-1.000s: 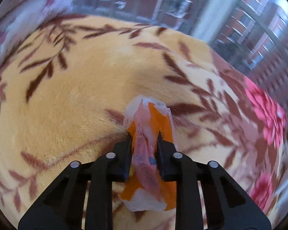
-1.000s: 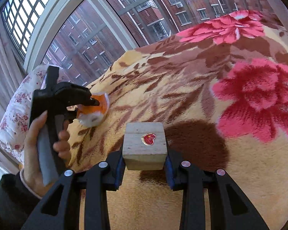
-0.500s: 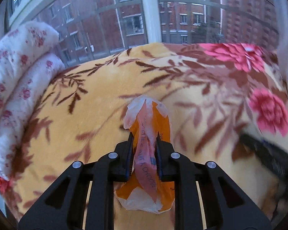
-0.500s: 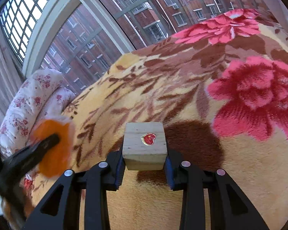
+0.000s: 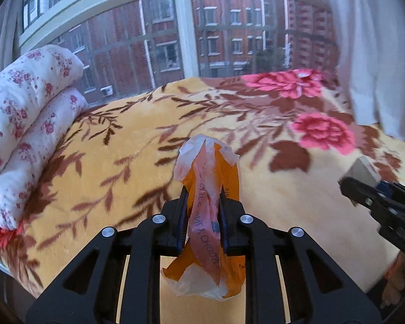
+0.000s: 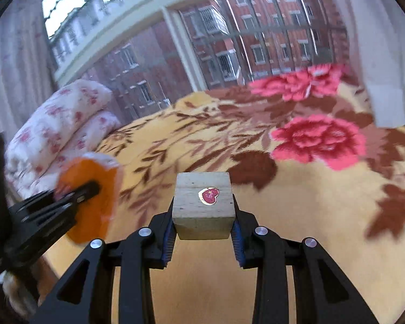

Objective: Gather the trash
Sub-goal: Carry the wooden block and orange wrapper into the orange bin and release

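Note:
My left gripper (image 5: 202, 202) is shut on a crumpled orange and white plastic wrapper (image 5: 206, 178), which sticks out above and below the pads, held over a yellow floral blanket (image 5: 121, 148). My right gripper (image 6: 203, 216) is shut on a small wooden block (image 6: 203, 202) with a red heart sticker on top. In the right wrist view the left gripper (image 6: 91, 189) with the orange wrapper (image 6: 94, 202) shows blurred at the left. The left wrist view catches the right gripper (image 5: 351, 186) with the block (image 5: 361, 171) at the right edge.
The blanket (image 6: 297, 229) covers a bed beneath large windows (image 5: 175, 40). A rolled white flowered quilt (image 5: 27, 124) lies at the bed's left end. A pale curtain (image 5: 378, 54) hangs at the right. Part of a hand (image 5: 397, 283) is visible at the lower right of the left wrist view.
Both grippers have pulled back and up from the blanket, so more of the window and bed shows. The left one rolled upright with the wrapper. Each still grips its object.

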Tool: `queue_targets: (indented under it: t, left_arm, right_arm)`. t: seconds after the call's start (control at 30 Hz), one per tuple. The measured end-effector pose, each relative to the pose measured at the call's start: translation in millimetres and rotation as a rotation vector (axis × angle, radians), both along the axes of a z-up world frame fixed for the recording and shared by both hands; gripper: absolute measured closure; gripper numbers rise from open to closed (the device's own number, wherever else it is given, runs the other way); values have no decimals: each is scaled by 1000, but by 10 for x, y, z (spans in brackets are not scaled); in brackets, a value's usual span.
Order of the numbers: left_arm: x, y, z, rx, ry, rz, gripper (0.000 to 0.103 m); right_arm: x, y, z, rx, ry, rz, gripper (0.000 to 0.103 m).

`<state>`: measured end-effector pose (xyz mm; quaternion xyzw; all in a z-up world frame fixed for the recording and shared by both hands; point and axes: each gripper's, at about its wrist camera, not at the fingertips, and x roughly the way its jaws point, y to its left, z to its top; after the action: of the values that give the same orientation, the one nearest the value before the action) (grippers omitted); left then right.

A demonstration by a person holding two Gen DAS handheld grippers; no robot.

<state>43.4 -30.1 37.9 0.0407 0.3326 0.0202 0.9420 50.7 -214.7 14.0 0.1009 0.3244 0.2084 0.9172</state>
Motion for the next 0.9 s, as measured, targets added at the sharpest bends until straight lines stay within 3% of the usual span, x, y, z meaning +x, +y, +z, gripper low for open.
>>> queue_targets:
  t: [0.17, 0.43, 0.73, 0.9]
  left_arm:
    - [-655, -156, 54, 26, -50, -62, 85]
    - [-1457, -232, -96, 11, 19, -128, 85]
    - [-2022, -234, -635, 31, 191, -199, 85]
    - [-2044, -178, -1141, -12, 368, -203, 85]
  right_arm:
    - [-844, 4, 182, -70, -87, 48, 68]
    - [-1762, 108, 92, -90, -62, 161, 68]
    - [-2286, 214, -410, -205, 51, 239, 68]
    - [-2279, 193, -707, -218, 164, 263, 68]
